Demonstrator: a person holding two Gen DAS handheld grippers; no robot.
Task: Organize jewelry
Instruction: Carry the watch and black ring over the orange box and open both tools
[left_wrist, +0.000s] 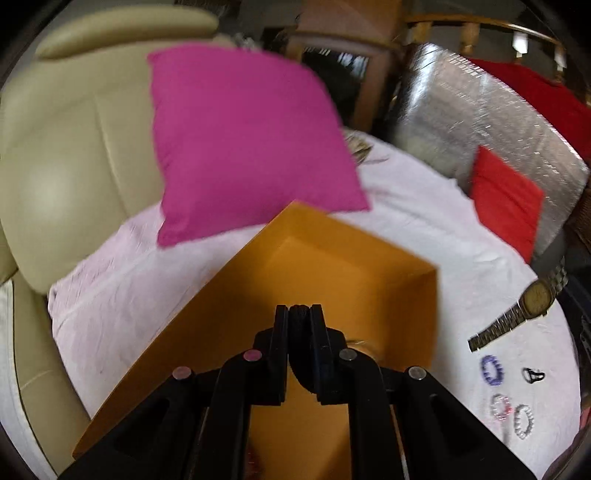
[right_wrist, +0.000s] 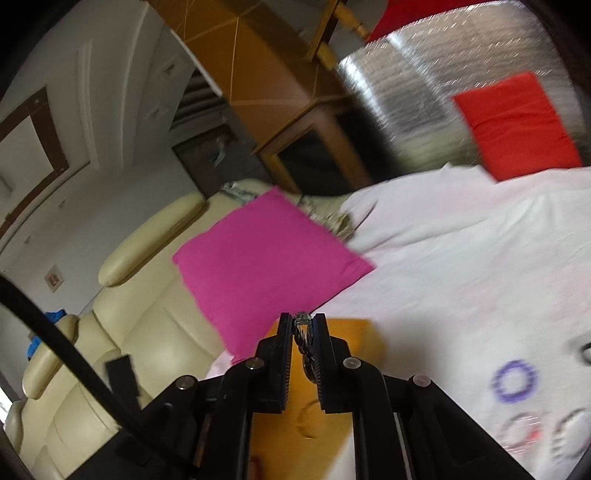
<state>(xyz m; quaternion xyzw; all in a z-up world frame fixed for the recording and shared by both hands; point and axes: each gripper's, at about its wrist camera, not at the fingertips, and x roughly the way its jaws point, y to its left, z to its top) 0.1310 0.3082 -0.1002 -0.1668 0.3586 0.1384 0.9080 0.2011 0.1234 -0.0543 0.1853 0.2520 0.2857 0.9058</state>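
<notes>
An open orange box (left_wrist: 314, 266) lies on the white sheet (left_wrist: 424, 236). My left gripper (left_wrist: 300, 314) is over the box, shut on a dark rounded item (left_wrist: 301, 354). My right gripper (right_wrist: 303, 319) is shut on a twisted metal bracelet (right_wrist: 308, 350), held above the orange box (right_wrist: 332, 424); a ring-shaped piece (right_wrist: 308, 421) lies inside. On the sheet to the right lie a gold watch (left_wrist: 524, 306), a purple bead bracelet (left_wrist: 493, 369), a small black piece (left_wrist: 533, 374), a pink bracelet (left_wrist: 500, 406) and a white bead bracelet (left_wrist: 523, 421).
A magenta cushion (left_wrist: 243, 140) leans against the cream leather sofa (left_wrist: 55, 155) behind the box. A red cushion (left_wrist: 506, 199) rests on a silver padded seat back (left_wrist: 480, 110) at the right. Wooden furniture (right_wrist: 280, 74) stands behind.
</notes>
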